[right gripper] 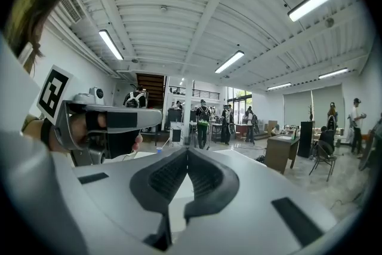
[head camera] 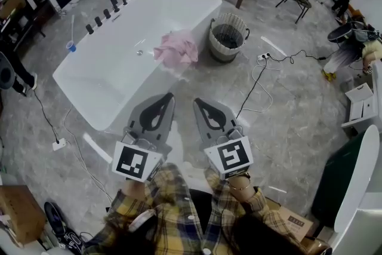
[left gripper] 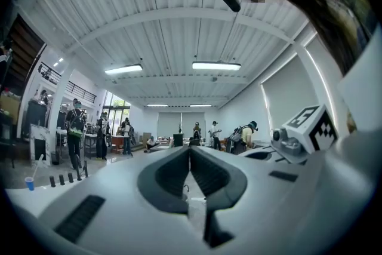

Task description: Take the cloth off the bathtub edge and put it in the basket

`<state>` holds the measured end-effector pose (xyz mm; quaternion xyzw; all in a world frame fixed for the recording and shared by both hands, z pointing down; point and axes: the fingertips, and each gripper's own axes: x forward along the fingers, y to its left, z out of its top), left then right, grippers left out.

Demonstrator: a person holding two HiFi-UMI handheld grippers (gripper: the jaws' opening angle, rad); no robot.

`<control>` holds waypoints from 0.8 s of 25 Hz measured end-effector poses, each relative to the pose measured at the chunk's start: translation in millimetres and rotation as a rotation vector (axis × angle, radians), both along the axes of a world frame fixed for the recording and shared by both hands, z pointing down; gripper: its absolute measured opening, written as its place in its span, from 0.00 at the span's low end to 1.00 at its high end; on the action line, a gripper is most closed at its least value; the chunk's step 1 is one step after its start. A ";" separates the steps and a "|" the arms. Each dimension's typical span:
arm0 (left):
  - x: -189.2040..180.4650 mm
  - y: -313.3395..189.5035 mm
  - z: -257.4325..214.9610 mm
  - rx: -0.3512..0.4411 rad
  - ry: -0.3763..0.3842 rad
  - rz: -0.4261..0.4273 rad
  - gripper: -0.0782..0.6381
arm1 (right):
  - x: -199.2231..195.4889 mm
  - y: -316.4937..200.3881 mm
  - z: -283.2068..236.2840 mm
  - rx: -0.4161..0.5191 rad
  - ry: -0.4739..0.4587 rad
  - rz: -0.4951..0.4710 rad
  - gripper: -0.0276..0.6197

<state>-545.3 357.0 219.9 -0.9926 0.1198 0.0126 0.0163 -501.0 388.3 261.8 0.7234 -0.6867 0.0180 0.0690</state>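
We are holding the left hand-held gripper (head camera: 169, 96) and right hand-held gripper (head camera: 197, 102) closed tight and empty. This looks like the reaching step. The cloth (head camera: 176, 48) on the bathtub (head camera: 113, 68) edge at twelve o'clock will need opened jaws.

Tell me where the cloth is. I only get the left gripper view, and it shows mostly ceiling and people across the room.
Observer: In the head view, the pink cloth lies bunched on the rim of the bathtub, on its right side.
Operator: And the basket?
Observer: The woven basket stands on the floor close beside the tub, just right of the cloth.
Operator: Is the right gripper holding anything?
Observer: No. The right gripper is shut, with nothing between its jaws.
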 end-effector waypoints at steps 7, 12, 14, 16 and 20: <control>44.1 -71.4 0.0 0.008 0.008 0.008 0.14 | 46.0 -64.1 1.2 0.003 0.004 0.027 0.07; 85.4 -135.7 -8.6 0.012 0.024 0.019 0.14 | 87.2 -125.7 -5.2 0.005 0.019 0.046 0.07; 100.4 -161.6 -11.7 0.009 0.029 0.026 0.14 | 102.6 -149.5 -9.5 0.006 0.025 0.055 0.07; 114.6 -186.0 -14.0 0.003 0.032 0.033 0.14 | 118.2 -170.9 -12.2 0.004 0.030 0.069 0.07; 139.3 -230.6 -12.3 0.024 0.032 0.043 0.14 | 146.0 -207.5 -7.9 -0.011 0.026 0.094 0.07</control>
